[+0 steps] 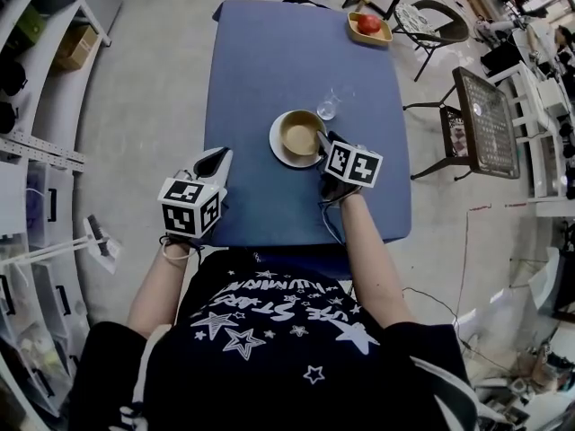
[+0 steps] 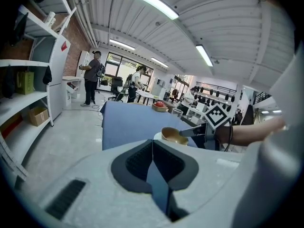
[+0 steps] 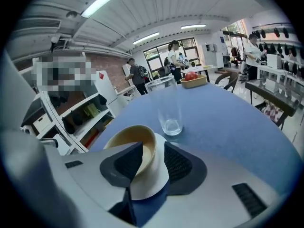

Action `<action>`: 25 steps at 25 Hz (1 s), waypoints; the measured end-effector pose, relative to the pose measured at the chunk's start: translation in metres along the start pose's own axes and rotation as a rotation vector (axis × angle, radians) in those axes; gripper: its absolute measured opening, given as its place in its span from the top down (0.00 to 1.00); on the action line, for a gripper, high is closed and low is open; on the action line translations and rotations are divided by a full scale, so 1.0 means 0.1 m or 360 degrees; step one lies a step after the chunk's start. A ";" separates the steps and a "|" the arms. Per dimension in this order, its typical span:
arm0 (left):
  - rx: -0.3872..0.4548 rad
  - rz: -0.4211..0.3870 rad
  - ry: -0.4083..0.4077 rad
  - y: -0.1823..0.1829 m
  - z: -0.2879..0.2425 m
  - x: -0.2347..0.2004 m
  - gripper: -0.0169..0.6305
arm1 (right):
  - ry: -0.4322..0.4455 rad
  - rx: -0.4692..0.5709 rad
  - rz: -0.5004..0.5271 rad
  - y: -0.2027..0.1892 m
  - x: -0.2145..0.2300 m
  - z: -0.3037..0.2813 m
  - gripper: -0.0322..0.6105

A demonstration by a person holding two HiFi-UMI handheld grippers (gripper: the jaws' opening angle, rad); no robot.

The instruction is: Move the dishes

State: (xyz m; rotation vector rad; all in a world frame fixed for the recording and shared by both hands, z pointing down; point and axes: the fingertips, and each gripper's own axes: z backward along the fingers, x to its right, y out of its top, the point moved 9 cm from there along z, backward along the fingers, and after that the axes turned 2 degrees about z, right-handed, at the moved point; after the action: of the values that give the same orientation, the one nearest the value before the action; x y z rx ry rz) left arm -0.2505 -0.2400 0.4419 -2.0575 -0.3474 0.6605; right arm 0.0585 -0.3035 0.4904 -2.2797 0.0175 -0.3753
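The right gripper (image 3: 153, 148) pinched the near wall of the tan bowl (image 3: 135, 139), one pad inside and one outside, probably to lift it off its white saucer (image 1: 278, 153) mid-table, while the left gripper (image 2: 152, 143) hung closed and empty beside it.

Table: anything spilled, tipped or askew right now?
Nothing stands out. The bowl sits upright on its plate, the glass stands upright just beyond them, and the tray with red fruit rests at the far corner.
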 end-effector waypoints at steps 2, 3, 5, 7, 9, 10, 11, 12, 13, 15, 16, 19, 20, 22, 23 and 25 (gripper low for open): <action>-0.0002 -0.0003 -0.0007 -0.01 0.02 -0.01 0.94 | -0.0003 -0.0021 -0.0032 -0.04 -0.01 -0.02 0.74; -0.0003 0.0000 -0.0007 -0.02 0.04 -0.03 0.94 | -0.0010 -0.0031 -0.0031 -0.05 -0.02 -0.02 0.76; -0.0006 0.0013 -0.0001 -0.03 0.08 -0.07 0.94 | -0.0040 -0.0042 -0.0020 -0.05 -0.05 -0.01 0.82; -0.0007 0.0024 0.0007 -0.06 0.13 -0.13 0.94 | -0.0087 -0.0044 -0.0019 -0.05 -0.08 -0.01 0.86; -0.0006 0.0030 0.0010 -0.09 0.18 -0.19 0.94 | -0.0137 -0.0040 -0.0021 -0.05 -0.10 -0.01 0.90; -0.0006 0.0033 0.0011 -0.10 0.19 -0.23 0.94 | -0.0153 -0.0032 -0.0023 -0.05 -0.13 -0.02 0.90; -0.0007 0.0034 0.0012 -0.11 0.21 -0.26 0.94 | -0.0161 -0.0022 -0.0027 -0.04 -0.15 -0.02 0.91; -0.0008 0.0037 0.0013 -0.11 0.22 -0.30 0.94 | -0.0166 -0.0010 -0.0034 -0.03 -0.18 -0.02 0.91; -0.0008 0.0040 0.0012 -0.12 0.24 -0.33 0.94 | -0.0171 0.0001 -0.0044 -0.01 -0.21 -0.01 0.91; -0.0008 0.0046 0.0009 -0.11 0.26 -0.40 0.94 | -0.0179 0.0026 -0.0065 0.03 -0.26 0.01 0.92; -0.0009 0.0047 0.0008 -0.11 0.27 -0.43 0.94 | -0.0180 0.0041 -0.0075 0.05 -0.29 0.02 0.92; -0.0009 0.0040 -0.0001 -0.09 0.27 -0.53 0.94 | -0.0160 0.0091 -0.0127 0.12 -0.39 0.01 0.92; -0.0008 0.0038 -0.0005 -0.08 0.26 -0.56 0.94 | -0.0151 0.0106 -0.0146 0.15 -0.42 0.00 0.92; -0.0008 0.0035 -0.0010 -0.06 0.25 -0.62 0.94 | -0.0130 0.0130 -0.0176 0.20 -0.48 -0.05 0.92; -0.0008 0.0035 -0.0009 -0.06 0.24 -0.65 0.94 | -0.0118 0.0139 -0.0189 0.22 -0.52 -0.09 0.92; -0.0009 0.0042 -0.0005 -0.05 0.23 -0.72 0.94 | -0.0090 0.0150 -0.0215 0.25 -0.60 -0.19 0.92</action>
State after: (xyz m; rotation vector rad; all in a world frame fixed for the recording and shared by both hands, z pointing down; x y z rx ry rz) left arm -0.3225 -0.2557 0.4592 -2.0696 -0.3245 0.6797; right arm -0.0013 -0.3265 0.4679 -2.2034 -0.1803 -0.3734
